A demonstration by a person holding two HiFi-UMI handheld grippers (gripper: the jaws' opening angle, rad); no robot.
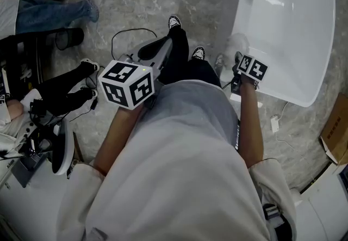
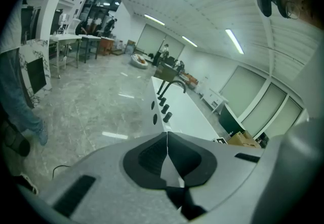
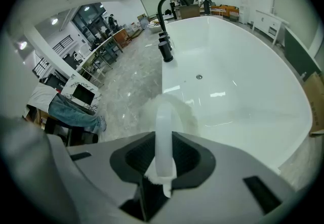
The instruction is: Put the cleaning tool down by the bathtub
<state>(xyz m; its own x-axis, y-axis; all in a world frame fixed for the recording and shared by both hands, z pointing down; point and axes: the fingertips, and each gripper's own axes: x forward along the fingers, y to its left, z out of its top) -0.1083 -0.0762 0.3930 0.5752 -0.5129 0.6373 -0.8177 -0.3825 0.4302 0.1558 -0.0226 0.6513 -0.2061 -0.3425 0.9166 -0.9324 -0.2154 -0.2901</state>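
Well to the left of the bathtub (image 1: 293,28), the left gripper (image 2: 166,133) has its dark pads pressed together with nothing between them, so it carries nothing and points out over the marble floor (image 2: 96,112). Nearer the tub, the right gripper (image 3: 163,138) is clamped on the cleaning tool (image 3: 163,117). Its jaws pinch a pale, translucent handle that runs straight out between the pads to a fuzzy whitish head (image 3: 174,109), too blurred to make out in detail. The tool hangs in the air just at the tub's near rim, about where the white wall meets the floor, and well short of the black faucet (image 3: 167,3) at the tub's far end. It looks light. The handle seems stiff, smooth plastic, so it may swivel or slide in the pads if the grip slackens before it is low enough. The head looks soft and should land without harm or noise. The handle is the right place to hold it, roughly where it is pinched now, with the soft end leading down to the floor beside the tub.
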